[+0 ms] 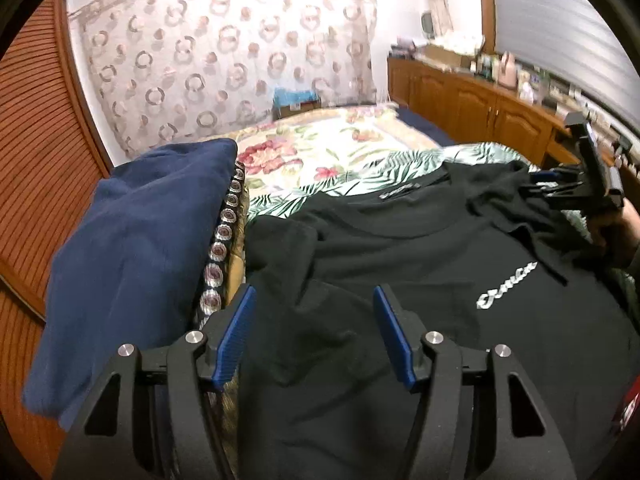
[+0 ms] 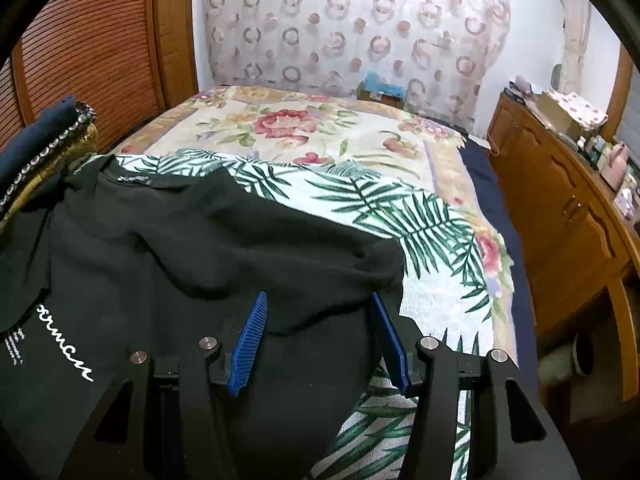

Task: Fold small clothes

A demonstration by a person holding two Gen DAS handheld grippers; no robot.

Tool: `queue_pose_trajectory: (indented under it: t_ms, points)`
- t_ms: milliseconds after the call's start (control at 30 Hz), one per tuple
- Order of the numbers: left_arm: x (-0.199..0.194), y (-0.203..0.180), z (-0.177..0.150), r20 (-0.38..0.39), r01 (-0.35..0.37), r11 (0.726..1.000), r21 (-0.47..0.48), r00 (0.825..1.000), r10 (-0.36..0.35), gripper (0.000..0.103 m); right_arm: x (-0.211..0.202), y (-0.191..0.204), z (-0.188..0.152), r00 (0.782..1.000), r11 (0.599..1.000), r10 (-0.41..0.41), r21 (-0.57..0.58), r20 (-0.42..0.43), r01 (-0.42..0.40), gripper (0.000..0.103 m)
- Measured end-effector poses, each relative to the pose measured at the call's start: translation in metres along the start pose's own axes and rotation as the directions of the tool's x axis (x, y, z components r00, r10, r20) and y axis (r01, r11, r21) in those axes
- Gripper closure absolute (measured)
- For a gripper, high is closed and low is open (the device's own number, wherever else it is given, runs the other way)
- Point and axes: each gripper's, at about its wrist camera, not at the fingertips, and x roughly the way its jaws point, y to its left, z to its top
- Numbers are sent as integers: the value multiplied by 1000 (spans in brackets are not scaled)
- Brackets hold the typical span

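Beyond the black shirt (image 2: 168, 248) we see open bed (image 2: 304, 132): flat floral and palm-leaf cover, nothing standing on it up to the curtain. On the left a stack of folded clothes (image 1: 132, 248), navy on top, sits just beside the shirt's left edge and blocks that side, louvred wardrobe doors (image 2: 92, 52) behind. On the right a wooden cabinet (image 2: 560, 208) runs along the bed, with a narrow gap between.

Right tool (image 2: 316, 336) parted over black shirt (image 2: 180, 248) on bed (image 2: 320, 132).
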Motion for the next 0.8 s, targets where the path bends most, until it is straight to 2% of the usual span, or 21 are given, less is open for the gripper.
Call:
queue_pose_trajectory:
  t_ms: [200, 233, 267, 300, 533, 700, 733, 767, 800]
  points:
    - [33, 3, 22, -83, -11, 999, 42, 996, 15, 41, 2, -3, 8, 1000, 1000, 20, 21, -3, -20, 47]
    - [37, 3, 23, -92, -11, 999, 45, 996, 15, 45, 6, -5, 8, 1000, 1000, 18, 19, -4, -18, 47]
    - [44, 3, 25, -105, -8, 999, 51, 994, 13, 66, 6, -6, 7, 1000, 1000, 14, 16, -4, -14, 47]
    - [51, 2, 28, -126, -9, 999, 51, 992, 16, 68, 6, -6, 7, 1000, 1000, 11, 14, -4, -11, 47]
    - [87, 7, 37, -209, -71, 994, 81, 974, 87, 69, 6, -5, 5, 1000, 1000, 9, 14, -4, -9, 46]
    - [101, 5, 42, -236, -98, 989, 107, 964, 121, 70, 6, -5, 4, 1000, 1000, 10, 13, -4, -10, 46]
    - [101, 5, 42, -238, -96, 989, 112, 964, 121, 74, 6, -5, 4, 1000, 1000, 10, 13, -4, -10, 46]
    - [100, 4, 42, -238, -97, 989, 113, 964, 121, 91, 6, -6, 4, 1000, 1000, 11, 13, -4, -11, 46]
    - [96, 7, 42, -233, -95, 990, 105, 965, 118, 94, 6, -6, 4, 1000, 1000, 10, 13, -4, -10, 46]
